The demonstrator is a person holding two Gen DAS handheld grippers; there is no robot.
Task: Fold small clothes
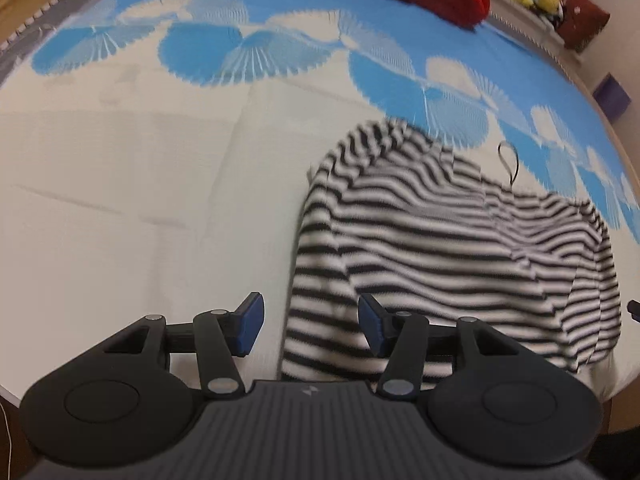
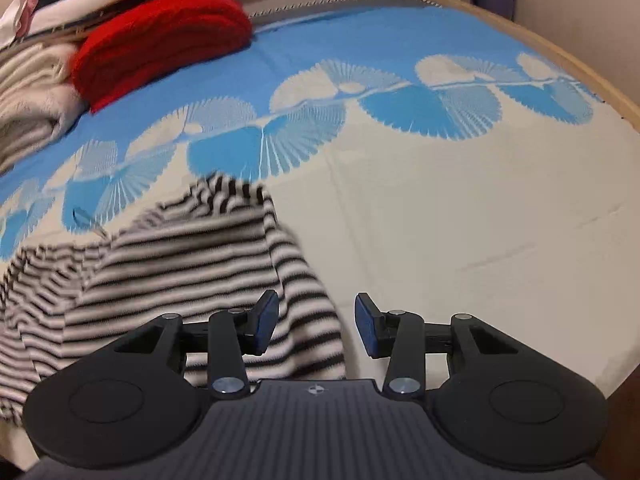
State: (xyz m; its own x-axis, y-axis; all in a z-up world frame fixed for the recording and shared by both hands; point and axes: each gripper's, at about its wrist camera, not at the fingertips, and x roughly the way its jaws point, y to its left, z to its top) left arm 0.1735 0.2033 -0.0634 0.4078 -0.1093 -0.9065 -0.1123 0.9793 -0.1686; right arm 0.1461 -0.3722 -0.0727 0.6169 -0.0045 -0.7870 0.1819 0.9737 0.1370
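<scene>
We hold both tools low over the near edge of the bed, whose cream and blue fan-patterned cotton bedspread (image 1: 120, 184) carries the black-and-white striped knit garment (image 1: 440, 248). The garment lies rumpled near that near edge, between our two hands, its long axis running roughly across us. Our left gripper (image 1: 310, 326) has its blue pads wide apart with nothing between them, straddling the garment's left border; our right gripper (image 2: 316, 326) is likewise spread and empty at the right border. We judge each hand about equally near its own side. A folded red fuzzy blanket (image 2: 160, 40) and a pile of pale folded fabrics (image 2: 36, 96) sit toward the far edge, well apart, blocking nothing.
</scene>
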